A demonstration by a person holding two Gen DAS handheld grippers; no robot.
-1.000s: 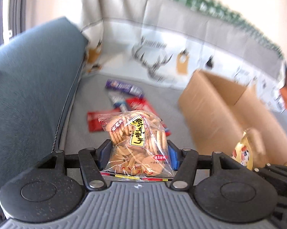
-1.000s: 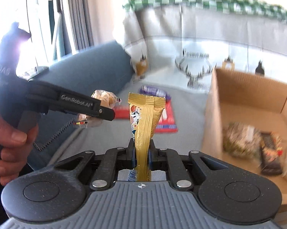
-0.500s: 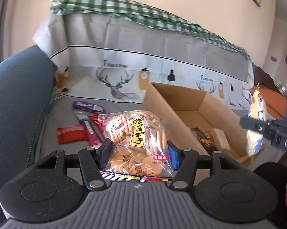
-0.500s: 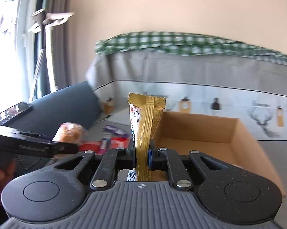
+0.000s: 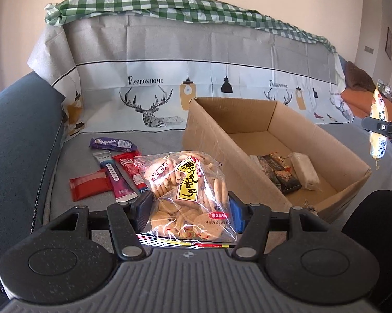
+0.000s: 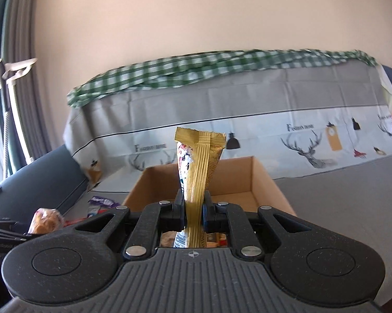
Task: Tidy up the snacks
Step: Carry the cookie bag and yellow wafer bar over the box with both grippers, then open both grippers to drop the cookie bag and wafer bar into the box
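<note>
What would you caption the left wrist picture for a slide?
Left gripper clamps a clear bag of crackers beside a cardboard box, loose snacks behind.

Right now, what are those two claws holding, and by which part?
Left gripper squeezes the cracker bag across its lower half; right gripper pinches the gold packet near its lower end.

Clear glossy plastic is wrapping the cracker bag (image 5: 186, 195). Gold foil-like film, ribbed at the seam, is covering the snack packet (image 6: 196, 172). The cardboard box (image 5: 217, 140) is showing matt brown paperboard. Smooth printed cloth is draping the sofa cover (image 5: 170, 83); the gripper bodies are looking like speckled matt black plastic.
</note>
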